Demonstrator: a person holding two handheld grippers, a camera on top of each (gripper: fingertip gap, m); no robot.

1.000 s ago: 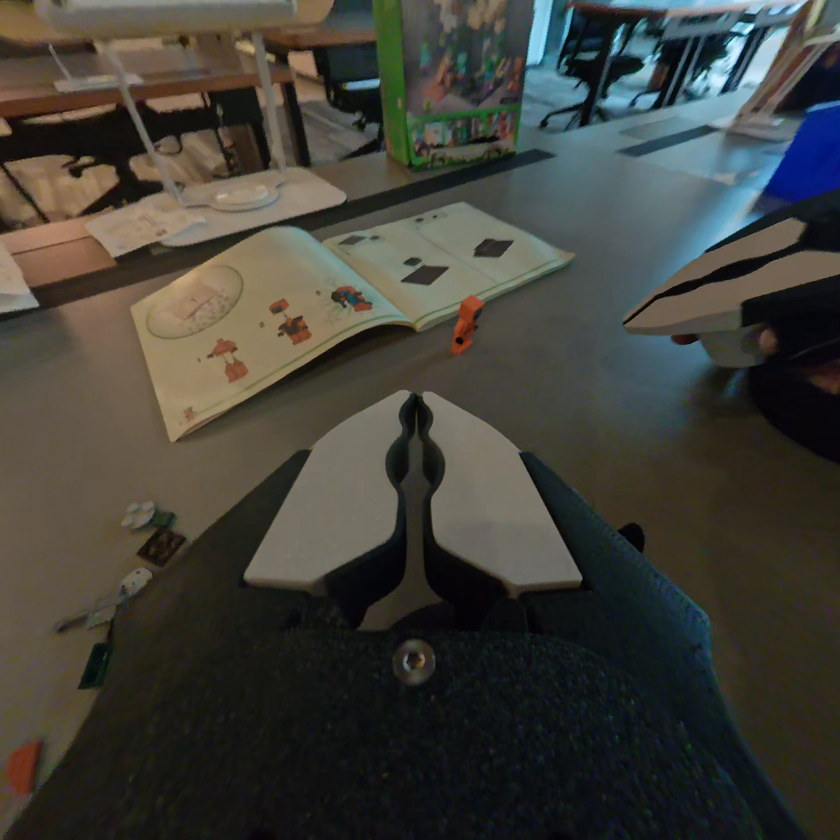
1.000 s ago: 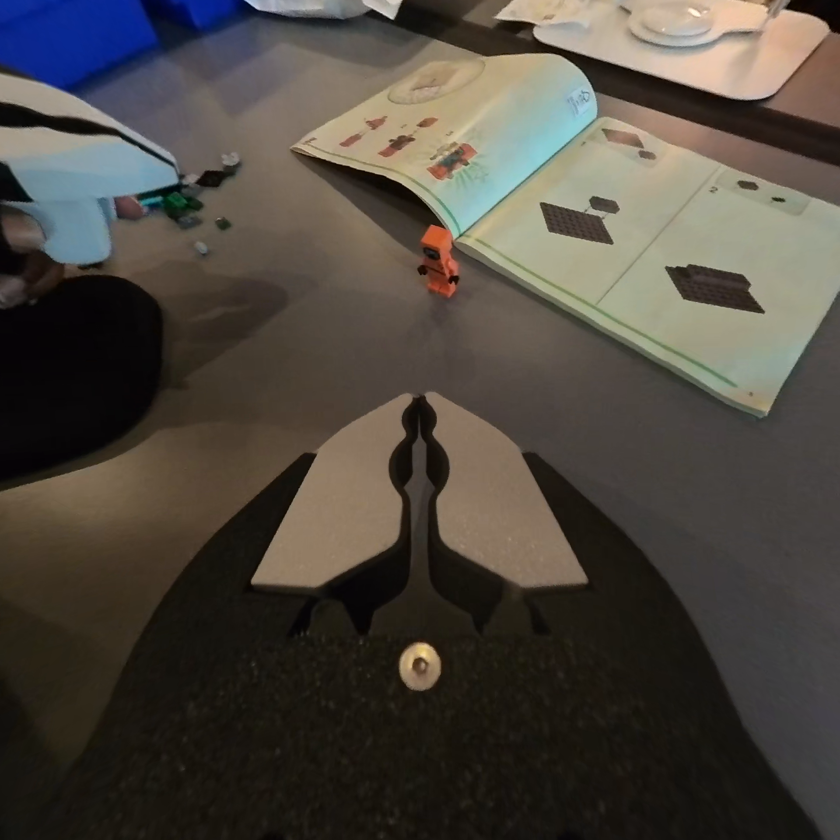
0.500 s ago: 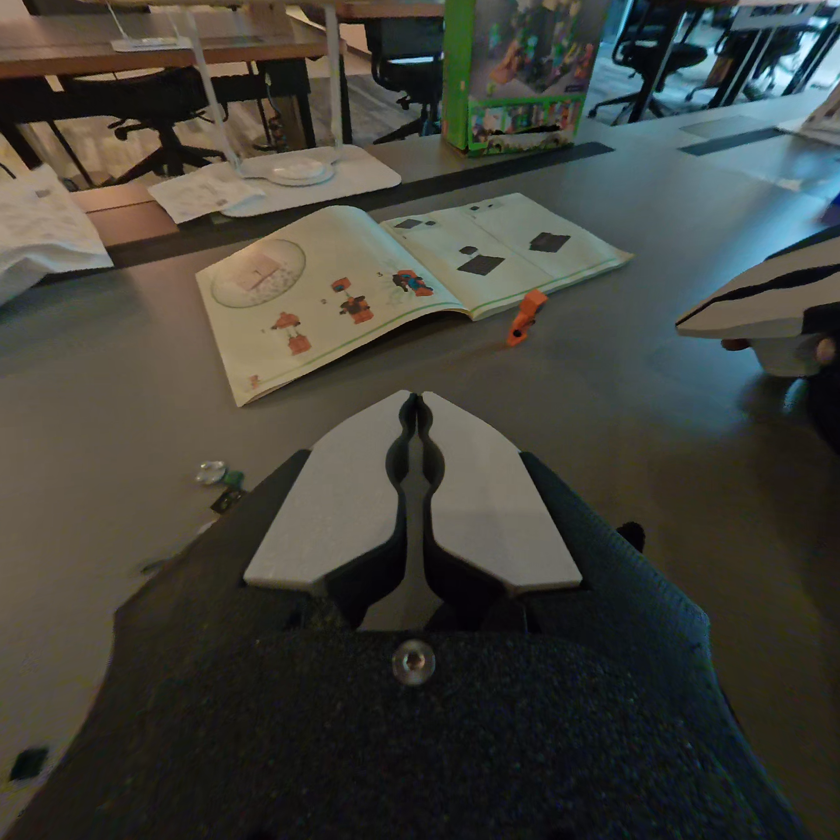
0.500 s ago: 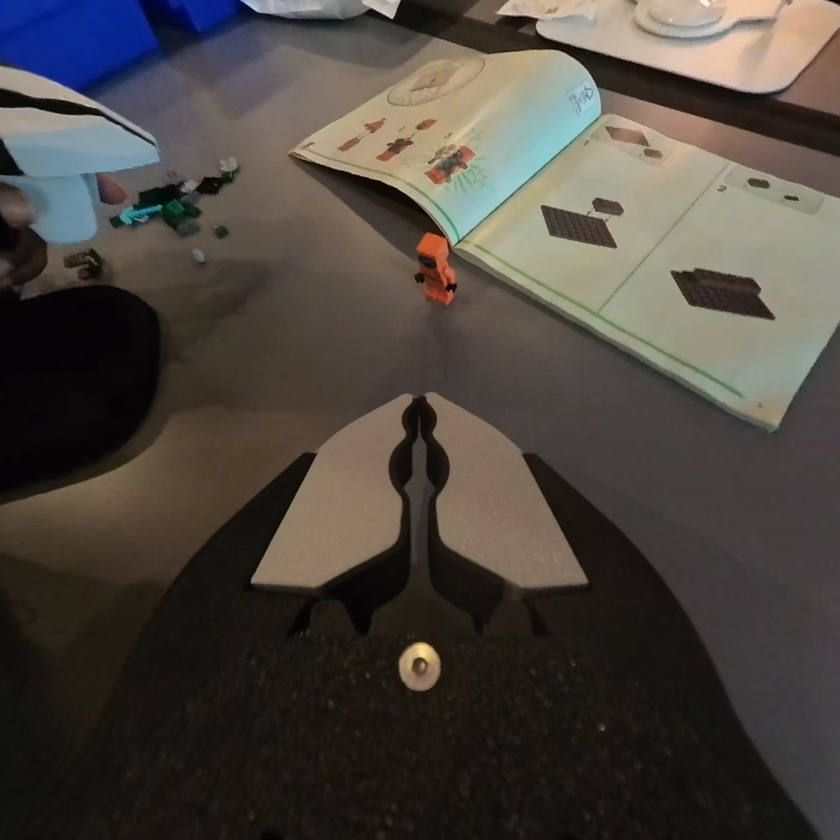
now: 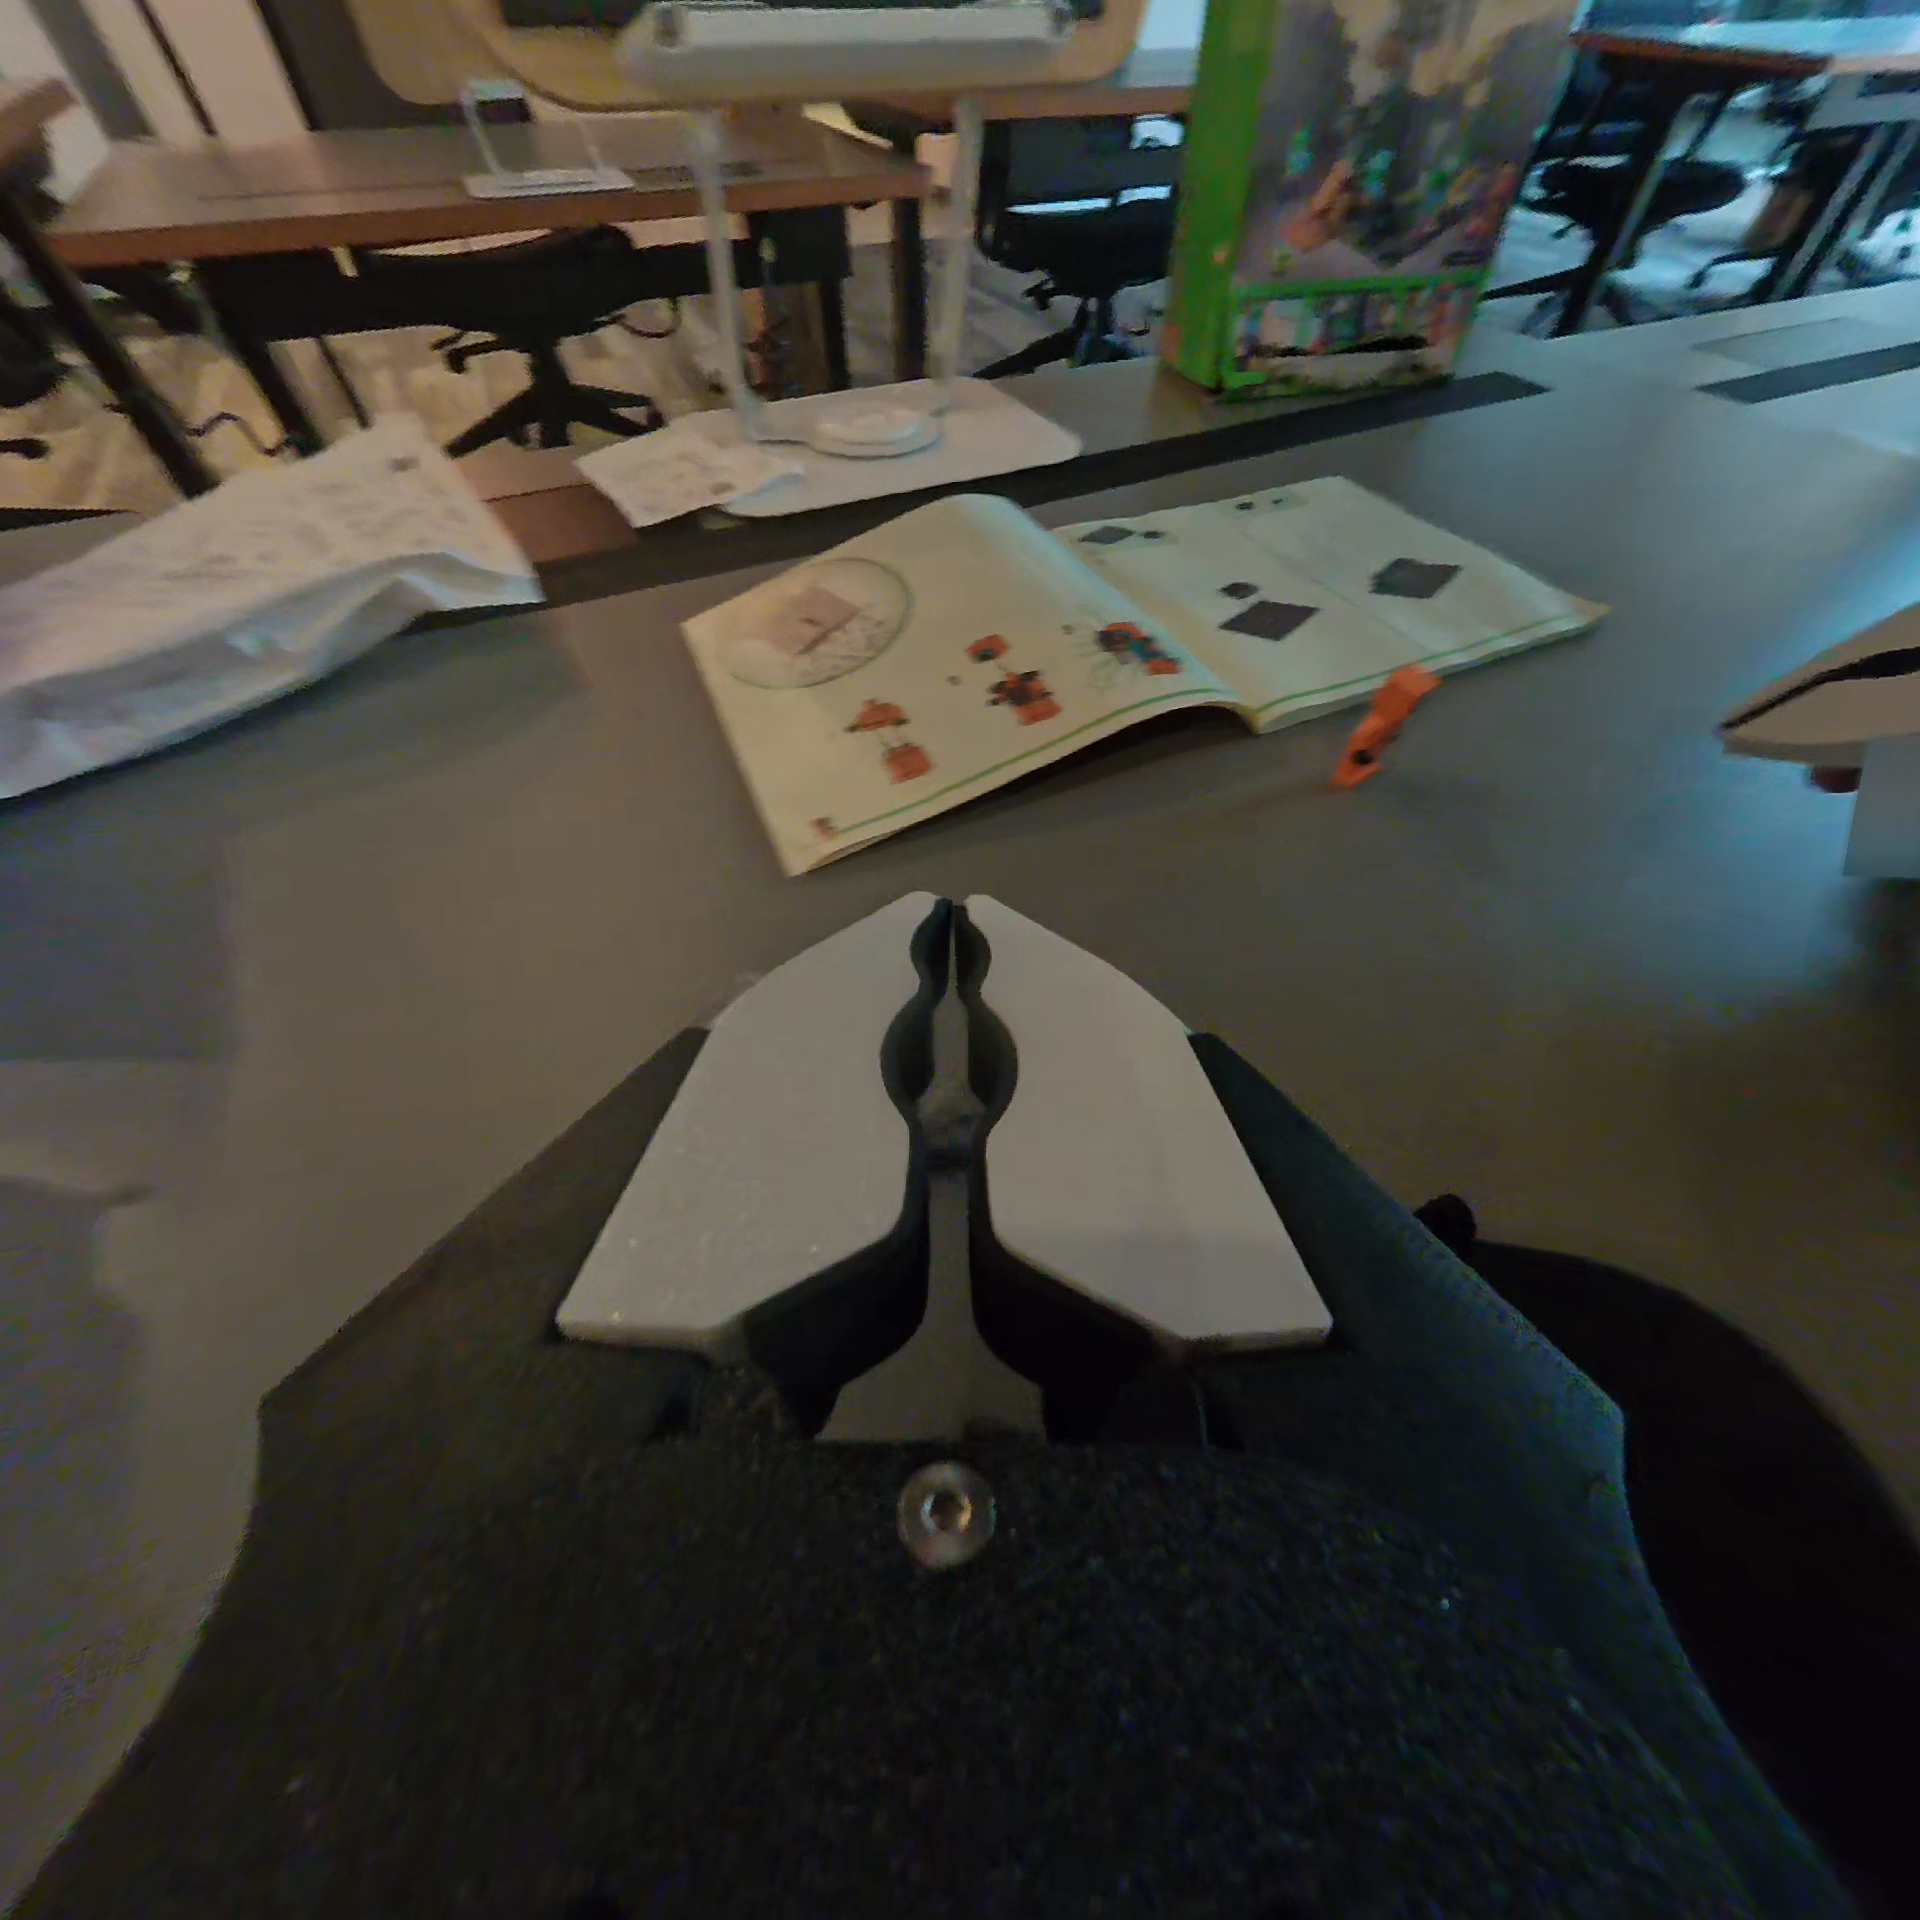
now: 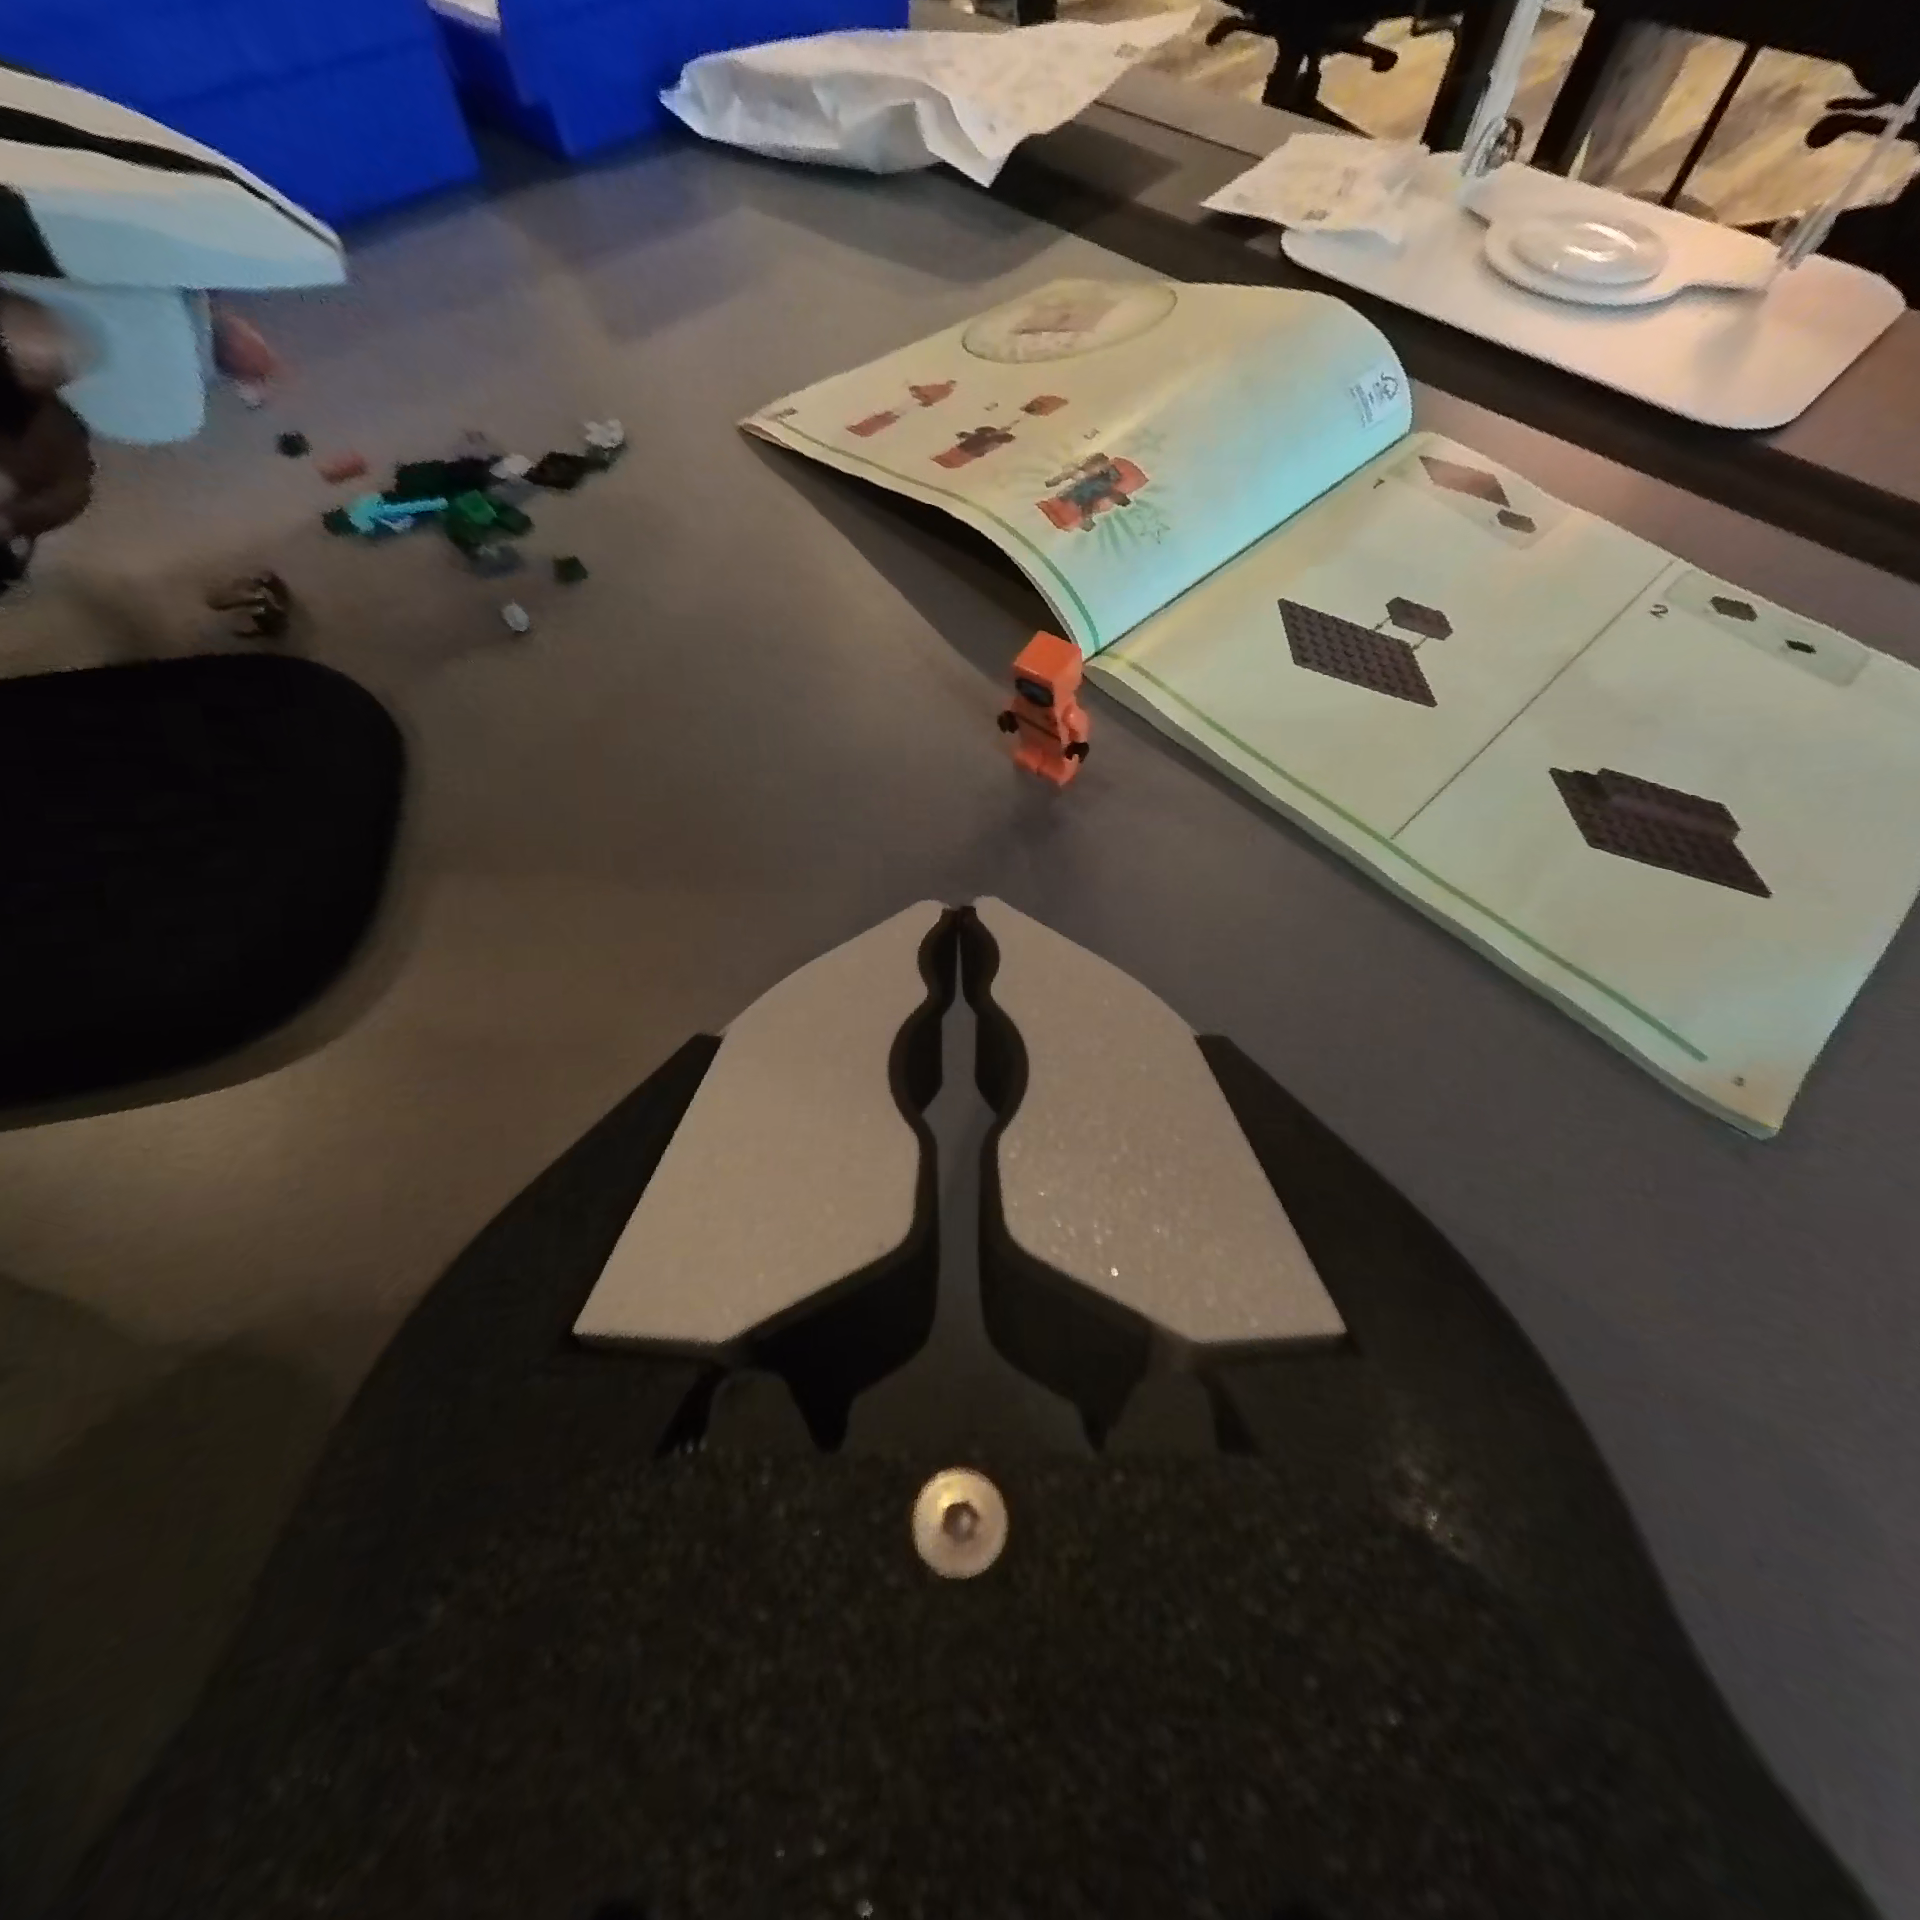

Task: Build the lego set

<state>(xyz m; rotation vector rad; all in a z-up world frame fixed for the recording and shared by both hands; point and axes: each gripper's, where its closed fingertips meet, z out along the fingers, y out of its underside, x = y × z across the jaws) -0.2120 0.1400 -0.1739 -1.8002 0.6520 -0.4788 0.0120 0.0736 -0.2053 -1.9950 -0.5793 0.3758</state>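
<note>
An orange lego figure (image 6: 1045,715) stands upright on the grey table just in front of the open instruction booklet (image 6: 1351,665); it also shows in the left wrist view (image 5: 1380,725), by the booklet (image 5: 1091,644). My right gripper (image 6: 961,912) is shut and empty, a short way before the figure. My left gripper (image 5: 951,902) is shut and empty, held above bare table before the booklet's left page. A heap of small loose lego pieces (image 6: 457,509) lies left of the booklet in the right wrist view, near the left gripper (image 6: 156,239).
The green lego box (image 5: 1340,197) stands at the table's far side. A white lamp base (image 5: 894,447) and crumpled white paper bags (image 5: 239,582) lie behind the booklet. Blue bins (image 6: 260,94) sit at the far left in the right wrist view. The other gripper (image 5: 1829,707) shows at right. The gap from one gripper's tips to the other's is roughly 25 cm.
My left gripper has pulled back and swung left, so the loose pieces left its view. My right gripper has drawn back slightly. Both stayed shut.
</note>
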